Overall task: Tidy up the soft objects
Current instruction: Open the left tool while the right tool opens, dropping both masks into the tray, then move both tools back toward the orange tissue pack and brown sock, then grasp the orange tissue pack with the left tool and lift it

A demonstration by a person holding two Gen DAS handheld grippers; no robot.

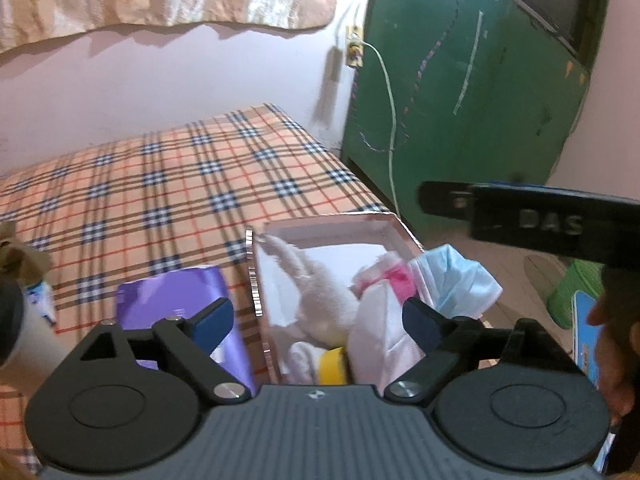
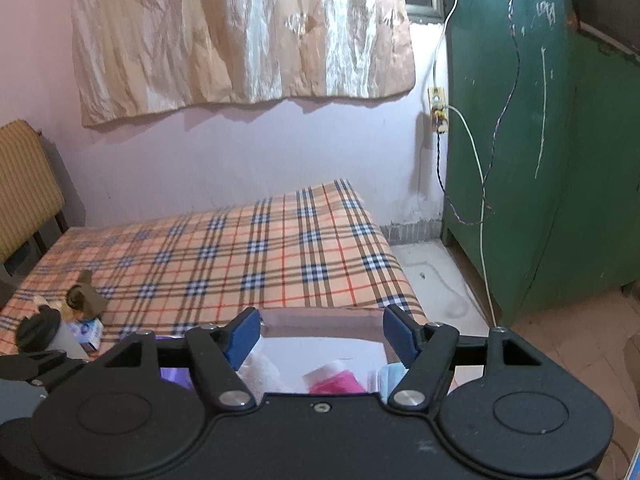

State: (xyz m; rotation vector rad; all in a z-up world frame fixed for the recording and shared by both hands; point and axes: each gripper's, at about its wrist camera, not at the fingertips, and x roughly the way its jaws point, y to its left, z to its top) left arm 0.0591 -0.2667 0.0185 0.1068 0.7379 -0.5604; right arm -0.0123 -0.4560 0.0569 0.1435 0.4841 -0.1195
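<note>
Left gripper (image 1: 318, 322) jaws spread wide and empty above a pink box (image 1: 256, 276) of soft cloths, white plush toy (image 1: 320, 296), blue face mask (image 1: 464, 280), right gripper (image 2: 320, 338) likewise agape and empty, raised letters "DAS" on its finger (image 1: 550, 222) in the left view only, purple packet (image 1: 176, 296) beside box, plaid bedspread (image 2: 240, 256), brown tape roll (image 2: 82, 298) in the right view.
</note>
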